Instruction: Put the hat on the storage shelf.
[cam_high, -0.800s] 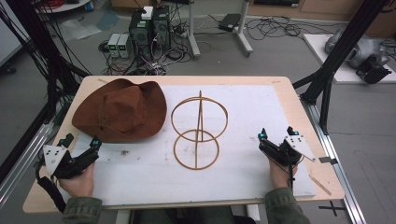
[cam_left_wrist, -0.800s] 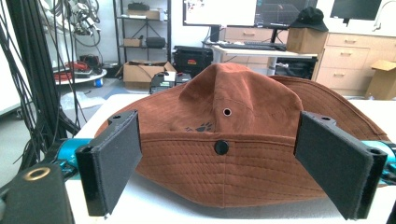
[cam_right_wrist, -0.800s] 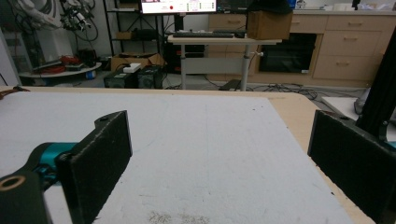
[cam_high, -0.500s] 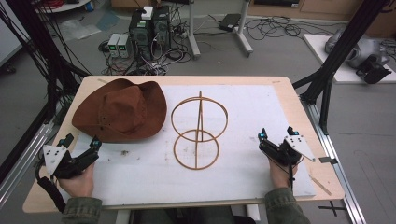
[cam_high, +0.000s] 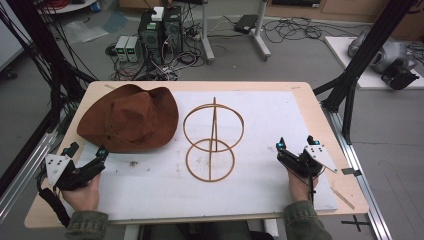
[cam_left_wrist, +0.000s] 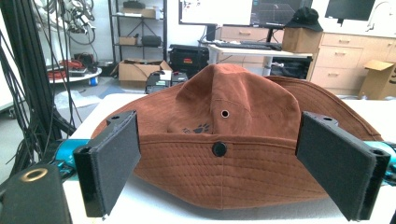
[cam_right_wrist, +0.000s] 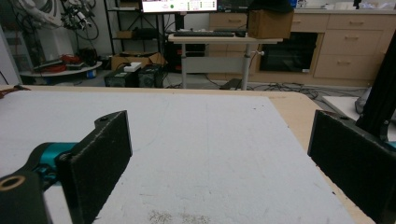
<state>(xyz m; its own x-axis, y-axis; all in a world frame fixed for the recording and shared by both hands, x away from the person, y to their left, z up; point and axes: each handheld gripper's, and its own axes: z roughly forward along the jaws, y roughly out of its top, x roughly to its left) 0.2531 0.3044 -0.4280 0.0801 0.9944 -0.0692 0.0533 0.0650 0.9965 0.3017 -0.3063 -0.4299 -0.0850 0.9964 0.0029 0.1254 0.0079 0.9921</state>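
The left gripper (cam_high: 86, 156) has its jaws spread wide with nothing between them, pointing toward 1 o'clock at the hat (cam_high: 131, 119), which lies just beyond on the white mat (cam_high: 150, 185). The right gripper (cam_high: 296, 146), jaws likewise wide apart and empty, rests at the table's (cam_high: 320, 112) 4 o'clock. A wooden ring stand (cam_high: 212, 140) is between them.

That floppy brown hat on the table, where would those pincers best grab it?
Probably the near brim of the brown hat, approached low and level from the person's side by the left gripper. The brim is a thin fabric flap hanging towards the open jaws, narrow enough to pinch, while the crown is too wide and soft.
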